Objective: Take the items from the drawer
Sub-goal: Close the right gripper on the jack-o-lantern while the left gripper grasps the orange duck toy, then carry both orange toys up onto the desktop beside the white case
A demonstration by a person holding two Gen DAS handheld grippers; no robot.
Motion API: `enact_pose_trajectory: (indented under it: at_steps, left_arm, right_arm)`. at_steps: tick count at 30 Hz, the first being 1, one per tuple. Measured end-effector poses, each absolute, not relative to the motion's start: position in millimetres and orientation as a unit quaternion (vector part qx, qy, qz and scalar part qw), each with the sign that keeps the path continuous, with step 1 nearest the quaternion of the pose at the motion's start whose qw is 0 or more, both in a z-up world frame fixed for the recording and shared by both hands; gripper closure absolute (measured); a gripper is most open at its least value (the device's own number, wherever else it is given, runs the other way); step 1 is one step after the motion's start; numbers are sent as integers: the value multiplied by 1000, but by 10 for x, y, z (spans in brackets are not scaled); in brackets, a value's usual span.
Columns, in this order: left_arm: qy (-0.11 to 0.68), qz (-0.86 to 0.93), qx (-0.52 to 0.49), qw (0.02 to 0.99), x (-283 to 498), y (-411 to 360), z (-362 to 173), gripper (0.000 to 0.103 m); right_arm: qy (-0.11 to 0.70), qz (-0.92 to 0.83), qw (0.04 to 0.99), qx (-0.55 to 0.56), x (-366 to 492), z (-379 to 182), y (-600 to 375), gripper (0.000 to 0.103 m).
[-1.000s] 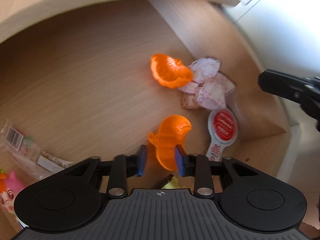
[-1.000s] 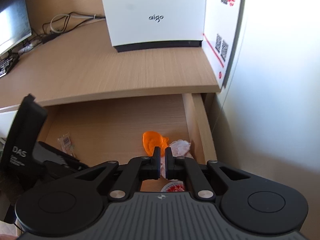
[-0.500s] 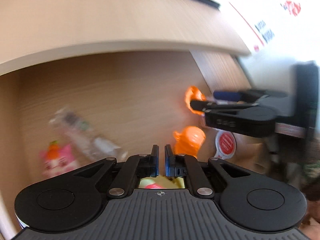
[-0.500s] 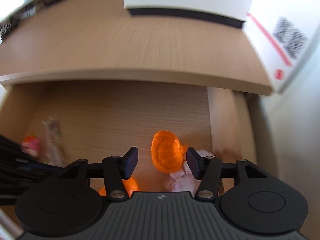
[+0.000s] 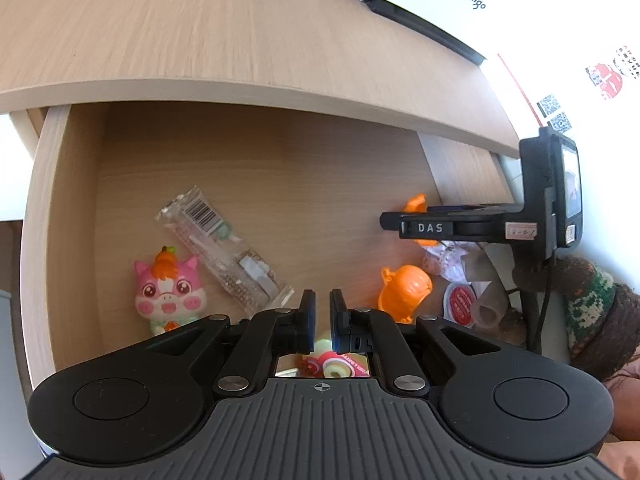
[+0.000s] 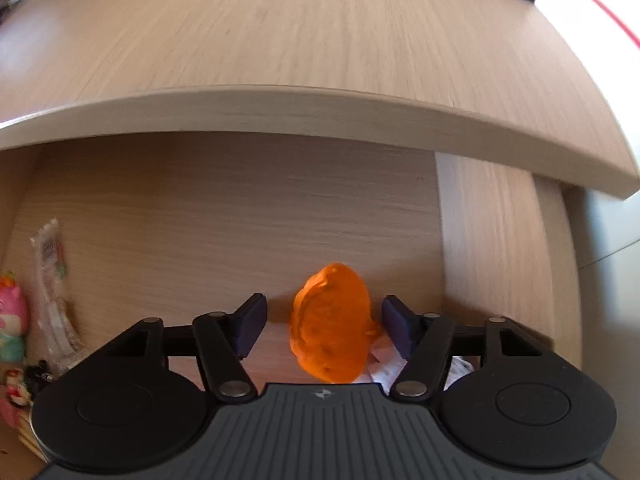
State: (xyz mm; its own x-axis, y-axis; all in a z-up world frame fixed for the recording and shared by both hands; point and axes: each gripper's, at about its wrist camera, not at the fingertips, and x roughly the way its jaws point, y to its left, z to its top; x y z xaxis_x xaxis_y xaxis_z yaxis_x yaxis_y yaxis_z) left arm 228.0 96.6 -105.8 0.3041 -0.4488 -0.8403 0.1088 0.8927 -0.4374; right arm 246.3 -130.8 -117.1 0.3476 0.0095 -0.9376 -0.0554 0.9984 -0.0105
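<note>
Right wrist: opening tongs [image 6: 323,322] straddle orange toy [image 6: 331,322].

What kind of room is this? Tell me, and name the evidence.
Probably a home office or study: a light wooden desk with an open pull-out drawer of small toys, and a white aigo-branded computer case standing on the desktop.

In the drawer [image 5: 68,208]: two orange toys [image 5: 404,292], one pink pig toy [image 5: 168,292], one clear packet [image 5: 224,252], one round red-labelled lid [image 5: 460,304], perhaps one crumpled wrapper [image 5: 444,260].
</note>
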Motion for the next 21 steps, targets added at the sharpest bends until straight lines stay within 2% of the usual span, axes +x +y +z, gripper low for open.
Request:
enact_pose_trajectory:
  at_steps: [2,3,4,10,21]
  left_arm:
    - [565,-177,-149,792,2287,959,-1068,95]
    - [566,-179,-147,791,2289,955,-1075,95]
    - [566,-181,-146,791,2288,956,-1079,95]
    - [565,-194,-131,791,2314,904,-1106,91]
    - [605,-271,-67,746,2574,445,-1369,88]
  right_arm:
    - [572,28,820,-13,2472,-1162,-1314,38]
    - [570,32,821,-12,2468,-1147,-1306,48]
    - [569,35,822,-10,2465,-1126,-1295,54]
    - [550,48,833,-10,2372,-901,-1206,54]
    - [455,28,890,-9,1776,51,-1353,54]
